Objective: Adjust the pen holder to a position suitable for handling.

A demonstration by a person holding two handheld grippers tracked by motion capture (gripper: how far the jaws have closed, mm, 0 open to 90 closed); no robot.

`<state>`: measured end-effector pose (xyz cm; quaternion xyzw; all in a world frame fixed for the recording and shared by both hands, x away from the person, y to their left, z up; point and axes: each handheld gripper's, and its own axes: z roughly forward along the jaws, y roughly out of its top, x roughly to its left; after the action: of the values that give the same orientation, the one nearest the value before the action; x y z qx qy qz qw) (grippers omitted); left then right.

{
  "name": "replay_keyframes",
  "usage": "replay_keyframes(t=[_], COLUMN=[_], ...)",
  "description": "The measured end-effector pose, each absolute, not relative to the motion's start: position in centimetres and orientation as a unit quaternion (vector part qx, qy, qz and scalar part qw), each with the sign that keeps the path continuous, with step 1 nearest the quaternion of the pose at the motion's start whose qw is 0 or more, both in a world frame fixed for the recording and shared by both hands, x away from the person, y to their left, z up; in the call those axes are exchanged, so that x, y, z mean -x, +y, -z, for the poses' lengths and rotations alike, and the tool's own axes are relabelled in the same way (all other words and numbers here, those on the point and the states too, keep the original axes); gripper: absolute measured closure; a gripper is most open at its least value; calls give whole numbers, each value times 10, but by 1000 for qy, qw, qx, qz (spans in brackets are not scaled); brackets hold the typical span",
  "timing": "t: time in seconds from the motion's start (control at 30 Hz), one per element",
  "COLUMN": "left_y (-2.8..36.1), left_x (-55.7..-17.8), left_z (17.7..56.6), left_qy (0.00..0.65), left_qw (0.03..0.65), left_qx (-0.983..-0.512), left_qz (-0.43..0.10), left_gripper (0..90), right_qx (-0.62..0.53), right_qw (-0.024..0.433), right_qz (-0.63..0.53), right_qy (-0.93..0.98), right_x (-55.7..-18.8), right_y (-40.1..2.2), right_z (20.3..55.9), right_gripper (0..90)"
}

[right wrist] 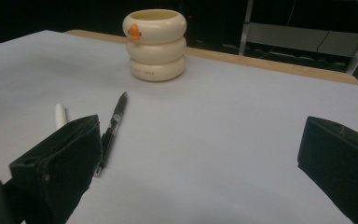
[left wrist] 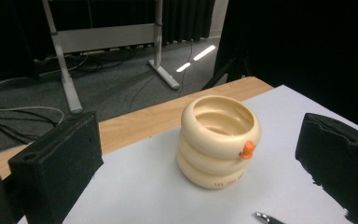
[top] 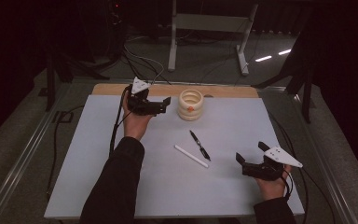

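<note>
Two tongs gaping empty, left tongs point(top: 164, 106) beside cream cup point(top: 190, 104), right tongs point(top: 251, 153) nearer, white desk point(top: 121, 186), pens point(top: 199, 145) before cup, dark room, metal frame point(top: 209, 23) beyond

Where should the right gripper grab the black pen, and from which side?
Probably mid-barrel, from above, jaws across its width. The black pen lies flat on the white mat, apart from the white pen beside it, so there looks to be room for both jaws. The right gripper is open and nearest.
</note>
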<state>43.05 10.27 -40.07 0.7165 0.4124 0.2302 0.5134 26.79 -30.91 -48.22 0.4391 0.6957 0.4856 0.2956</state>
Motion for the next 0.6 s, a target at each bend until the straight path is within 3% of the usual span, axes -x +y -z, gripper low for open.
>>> replay_keyframes(t=[0.6], left_y=[54], left_x=[-465], left_z=[399], left_qy=[410], left_qw=[483], left_qx=[-735], left_qz=[-242], left_gripper=[9], right_qx=[-440], right_qw=[292], right_qz=[-489], right_qy=[694], right_x=[-268], right_y=[-307], right_z=[483], right_gripper=[0])
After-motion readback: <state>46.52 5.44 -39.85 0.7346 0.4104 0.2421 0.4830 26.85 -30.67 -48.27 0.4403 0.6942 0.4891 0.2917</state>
